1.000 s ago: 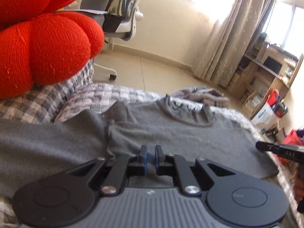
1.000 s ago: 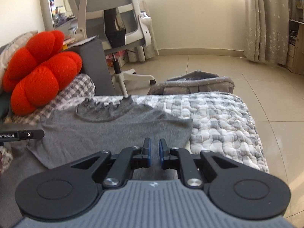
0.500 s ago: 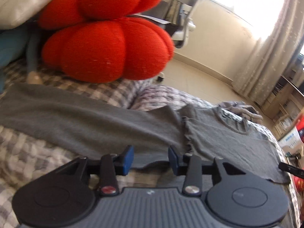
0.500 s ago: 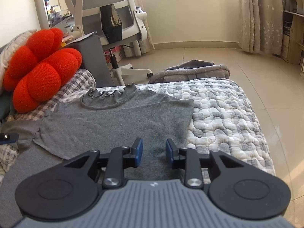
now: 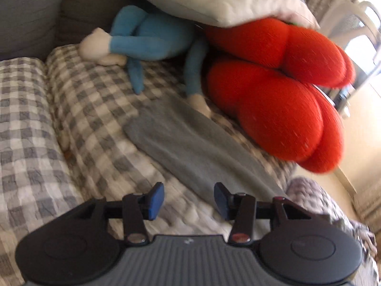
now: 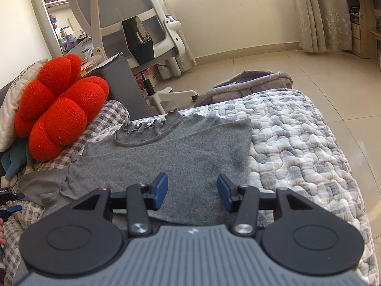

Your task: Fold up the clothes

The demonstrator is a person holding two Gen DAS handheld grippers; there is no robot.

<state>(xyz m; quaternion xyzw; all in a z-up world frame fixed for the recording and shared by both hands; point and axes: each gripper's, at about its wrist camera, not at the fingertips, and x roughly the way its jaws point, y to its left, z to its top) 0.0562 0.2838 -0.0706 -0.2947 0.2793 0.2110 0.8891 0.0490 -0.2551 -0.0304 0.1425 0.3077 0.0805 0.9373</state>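
A grey sweater (image 6: 181, 152) is seen lying flat on the quilted bed cover (image 6: 297, 143), its frilled collar away from the camera and its left sleeve (image 5: 190, 143) stretched out over the checked blanket (image 5: 83, 109) beside a red cushion (image 5: 281, 100). The right sleeve cannot be seen. The left gripper (image 5: 189, 199) and right gripper (image 6: 192, 191) are both held with jaws apart, nothing between them. If the outstretched sleeve is folded next, its cuff should be pinched cleanly and laid across the body without dragging. Pillow (image 6: 12, 95) lettering is only partly legible.
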